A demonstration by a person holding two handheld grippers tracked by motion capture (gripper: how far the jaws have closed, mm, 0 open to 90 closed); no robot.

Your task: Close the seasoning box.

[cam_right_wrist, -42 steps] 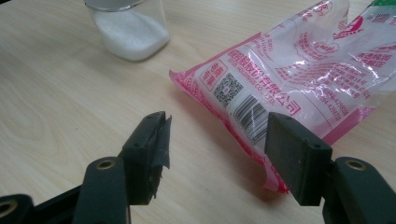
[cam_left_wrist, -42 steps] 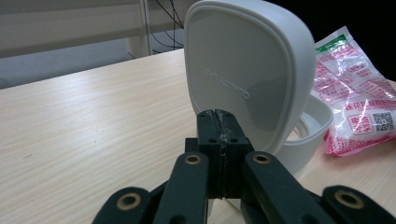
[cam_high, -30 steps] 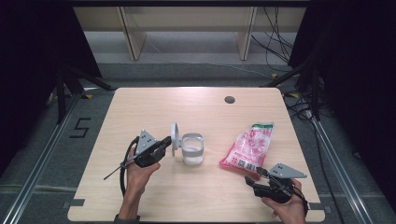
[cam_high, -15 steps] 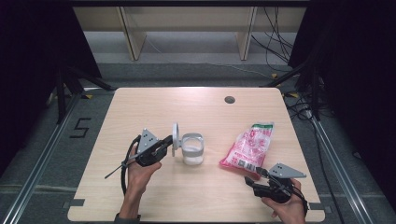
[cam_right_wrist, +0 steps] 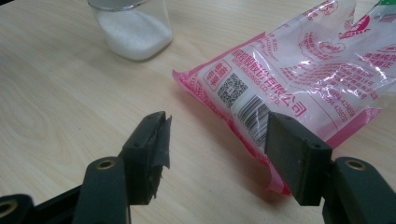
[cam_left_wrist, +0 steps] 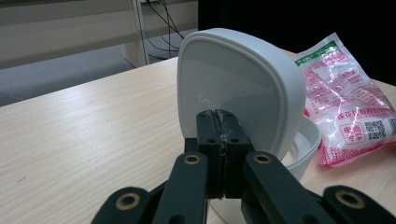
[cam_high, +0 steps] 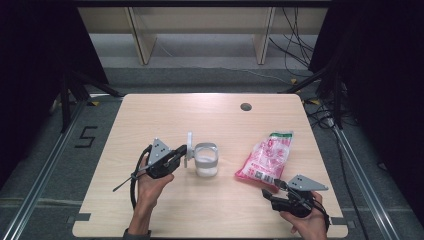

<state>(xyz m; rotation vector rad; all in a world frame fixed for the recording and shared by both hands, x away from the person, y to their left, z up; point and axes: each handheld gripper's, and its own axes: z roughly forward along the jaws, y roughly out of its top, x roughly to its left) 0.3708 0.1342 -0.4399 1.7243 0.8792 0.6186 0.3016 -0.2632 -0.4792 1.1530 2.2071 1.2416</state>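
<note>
A clear jar (cam_high: 206, 161) holding white powder (cam_right_wrist: 133, 30) stands near the table's middle. Its white lid (cam_high: 190, 148) stands on edge at the jar's left rim, and my left gripper (cam_high: 183, 150) is shut on the lid's edge. In the left gripper view the closed jaws pinch the lid (cam_left_wrist: 233, 84) at its lower edge, left gripper (cam_left_wrist: 218, 117), with the jar's rim (cam_left_wrist: 306, 140) just behind. A pink printed bag (cam_high: 267, 157) lies flat to the right. My right gripper (cam_high: 271, 188) stands open at the bag's near corner, right gripper (cam_right_wrist: 218, 135), its jaws astride the edge of the bag (cam_right_wrist: 289, 79) without pressing it.
The light wooden table (cam_high: 165, 115) has a small round hole (cam_high: 245, 106) near its far edge. A shelf frame (cam_high: 200, 30) stands beyond the table, cables (cam_high: 300, 47) lie on the floor at the far right. The right hand rests close to the table's near edge.
</note>
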